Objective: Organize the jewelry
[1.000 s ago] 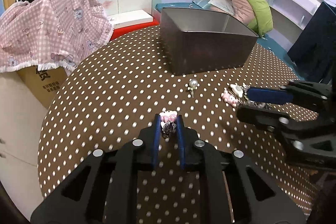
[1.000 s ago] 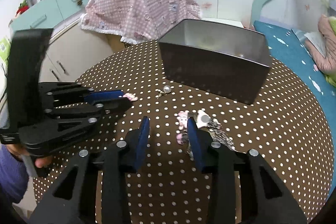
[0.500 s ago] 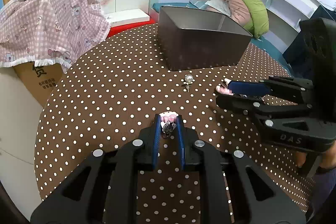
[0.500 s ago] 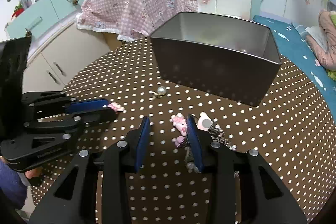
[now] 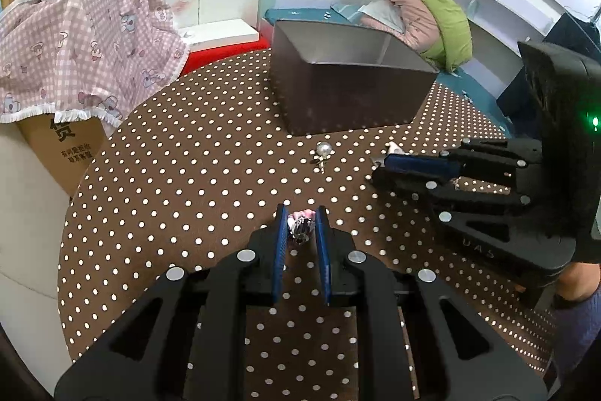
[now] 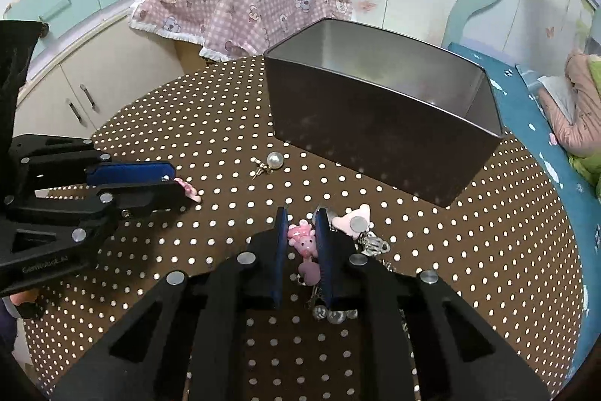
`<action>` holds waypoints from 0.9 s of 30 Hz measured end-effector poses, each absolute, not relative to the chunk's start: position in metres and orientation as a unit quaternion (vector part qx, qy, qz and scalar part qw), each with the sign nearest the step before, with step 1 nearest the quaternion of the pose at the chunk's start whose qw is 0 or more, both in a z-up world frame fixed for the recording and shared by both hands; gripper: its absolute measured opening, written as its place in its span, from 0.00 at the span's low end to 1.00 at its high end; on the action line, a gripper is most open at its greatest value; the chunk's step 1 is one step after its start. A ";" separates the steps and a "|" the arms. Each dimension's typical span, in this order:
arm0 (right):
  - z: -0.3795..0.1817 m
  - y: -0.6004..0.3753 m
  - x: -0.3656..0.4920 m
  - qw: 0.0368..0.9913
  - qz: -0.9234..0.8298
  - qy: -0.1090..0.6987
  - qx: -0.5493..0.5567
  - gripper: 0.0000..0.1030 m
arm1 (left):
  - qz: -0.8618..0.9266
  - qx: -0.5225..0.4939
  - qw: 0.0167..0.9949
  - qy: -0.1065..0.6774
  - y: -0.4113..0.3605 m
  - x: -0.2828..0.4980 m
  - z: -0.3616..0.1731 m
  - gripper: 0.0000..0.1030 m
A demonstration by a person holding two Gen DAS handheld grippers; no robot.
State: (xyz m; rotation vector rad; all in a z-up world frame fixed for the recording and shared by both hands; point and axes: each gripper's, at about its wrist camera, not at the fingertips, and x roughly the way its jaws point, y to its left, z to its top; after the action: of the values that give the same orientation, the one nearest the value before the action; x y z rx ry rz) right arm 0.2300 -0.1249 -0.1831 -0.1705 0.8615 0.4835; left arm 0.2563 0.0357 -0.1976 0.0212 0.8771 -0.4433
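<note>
My left gripper is shut on a small pink and silver charm just above the polka-dot table. In the right wrist view the left gripper sits at the left with the pink piece poking out of its tips. My right gripper is closing its jaws on a pink bear charm, whose sides touch both blue pads; its chain and beads trail under the right finger. An open dark metal box stands behind. A pearl earring lies in front of it.
A pale pink cat-shaped piece and clear beads lie right of my right gripper. A pink checked cloth covers a cardboard box beyond the table's left edge. A bed with bunched clothes lies behind the metal box.
My right gripper's jaws have narrowed from wide apart to touching the pink bear charm. The left gripper keeps its hold on its charm and stays in place.
</note>
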 end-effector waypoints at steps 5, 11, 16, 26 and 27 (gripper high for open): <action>-0.154 -0.140 0.224 0.886 0.247 0.390 -0.039 0.08 | -0.222 0.002 0.884 0.410 0.033 0.254 -0.183 0.15; -0.125 -0.150 0.222 0.892 0.251 0.376 -0.012 0.00 | -0.240 -0.010 0.887 0.394 0.026 0.260 -0.160 0.15; -0.141 -0.143 0.228 0.875 0.253 0.412 -0.027 0.05 | -0.238 -0.007 0.890 0.389 0.023 0.261 -0.152 0.15; -0.176 -0.116 0.224 0.871 0.215 0.435 -0.071 0.19 | -0.232 -0.005 0.885 0.402 0.030 0.255 -0.165 0.15; -0.178 -0.115 0.225 0.872 0.209 0.436 -0.074 0.19 | -0.233 -0.006 0.885 0.403 0.031 0.255 -0.166 0.15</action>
State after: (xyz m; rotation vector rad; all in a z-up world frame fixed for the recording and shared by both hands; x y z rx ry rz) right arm 0.2253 -0.1148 -0.1778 -0.1541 0.9102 0.4378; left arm 0.2550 0.0306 -0.1656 -0.0125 0.8377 -0.4853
